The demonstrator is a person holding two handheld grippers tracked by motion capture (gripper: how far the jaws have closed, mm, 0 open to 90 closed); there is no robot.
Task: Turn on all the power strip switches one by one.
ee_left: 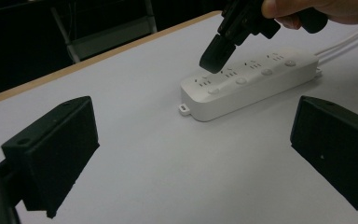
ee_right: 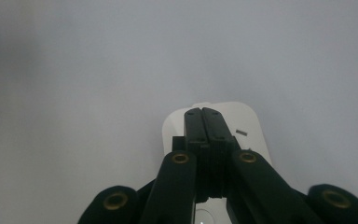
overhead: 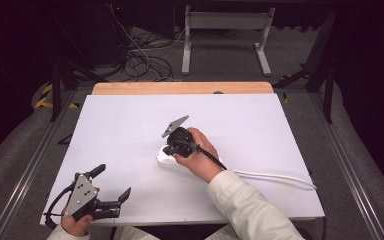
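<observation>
A white power strip with several sockets and round buttons lies flat near the middle of the white table. My right gripper is shut, with nothing between its jaws, and its tips point down onto the strip's end socket. My left gripper is open near the table's front left corner, well apart from the strip, with nothing between its jaws.
The strip's white cable runs right toward the table's edge. A wooden strip borders the far edge. Beyond it stand a white frame and loose floor cables.
</observation>
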